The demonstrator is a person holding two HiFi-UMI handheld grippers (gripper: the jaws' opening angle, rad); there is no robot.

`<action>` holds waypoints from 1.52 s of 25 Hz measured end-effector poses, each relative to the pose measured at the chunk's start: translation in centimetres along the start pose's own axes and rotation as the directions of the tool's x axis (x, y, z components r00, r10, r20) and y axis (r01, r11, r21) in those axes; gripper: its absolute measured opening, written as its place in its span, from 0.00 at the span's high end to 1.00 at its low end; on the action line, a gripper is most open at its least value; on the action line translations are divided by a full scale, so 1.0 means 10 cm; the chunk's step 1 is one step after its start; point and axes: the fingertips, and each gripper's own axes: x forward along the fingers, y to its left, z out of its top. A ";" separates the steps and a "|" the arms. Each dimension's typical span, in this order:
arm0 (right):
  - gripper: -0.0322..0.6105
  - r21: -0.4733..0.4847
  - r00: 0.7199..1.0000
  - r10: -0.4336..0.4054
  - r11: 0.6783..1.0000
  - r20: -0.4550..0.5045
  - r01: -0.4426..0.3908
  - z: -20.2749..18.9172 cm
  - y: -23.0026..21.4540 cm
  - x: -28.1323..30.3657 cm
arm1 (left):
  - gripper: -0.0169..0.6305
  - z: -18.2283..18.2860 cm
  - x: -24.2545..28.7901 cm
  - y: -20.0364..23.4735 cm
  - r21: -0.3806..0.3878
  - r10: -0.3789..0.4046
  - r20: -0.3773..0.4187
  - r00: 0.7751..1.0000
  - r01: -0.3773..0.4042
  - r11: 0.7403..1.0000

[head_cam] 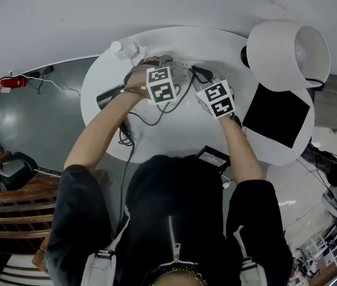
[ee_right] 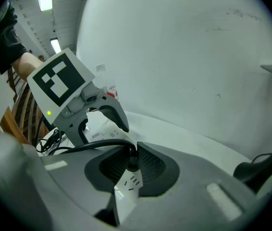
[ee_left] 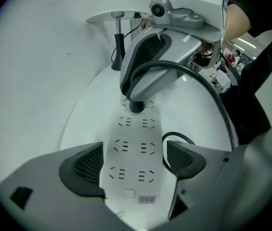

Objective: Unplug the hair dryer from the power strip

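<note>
Clamping the long white plastic power strip (ee_left: pixel 133 129) on the round white worktop (head_cam: pixel 174 130) with the left tongs (ee_left: pixel 133 160); pinching the black plug (ee_right: pixel 132 160) on it with the right tongs (ee_right: pixel 132 171).

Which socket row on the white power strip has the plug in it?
The row farthest from the left tongs, where the black round plug sits, clamped by the right tongs. The three nearer rows of the white power strip show empty slots.
</note>
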 end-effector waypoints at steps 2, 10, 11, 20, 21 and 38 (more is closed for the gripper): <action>0.87 0.002 1.000 0.000 1.000 -0.001 0.000 -0.01 0.00 -0.01 | 0.35 0.02 -0.06 0.00 -0.023 0.020 0.025 0.999 -0.019 1.000; 0.87 -0.021 1.000 -0.017 1.000 -0.006 0.017 0.00 0.04 -0.03 | 0.36 0.05 -0.38 -0.11 -0.142 0.099 0.125 0.987 -0.081 0.987; 0.87 -0.021 1.000 -0.016 1.000 -0.003 0.016 0.01 0.05 -0.03 | 0.38 0.04 -0.40 -0.11 -0.156 0.112 0.128 0.985 -0.092 0.983; 0.87 -0.029 0.998 -0.045 0.998 0.046 0.047 0.15 0.07 -0.19 | 0.95 -0.06 -0.72 -0.07 -0.290 0.260 0.167 0.951 -0.204 0.935; 0.87 -0.033 0.997 -0.051 0.998 0.055 0.053 0.16 0.08 -0.22 | 0.96 -0.07 -0.74 -0.08 -0.304 0.270 0.172 0.947 -0.210 0.929; 0.87 -0.143 0.965 -0.108 0.979 0.238 0.145 0.62 0.25 -1.07 | 0.96 -0.05 -1.36 -0.36 -0.424 0.424 0.255 0.869 -0.293 0.857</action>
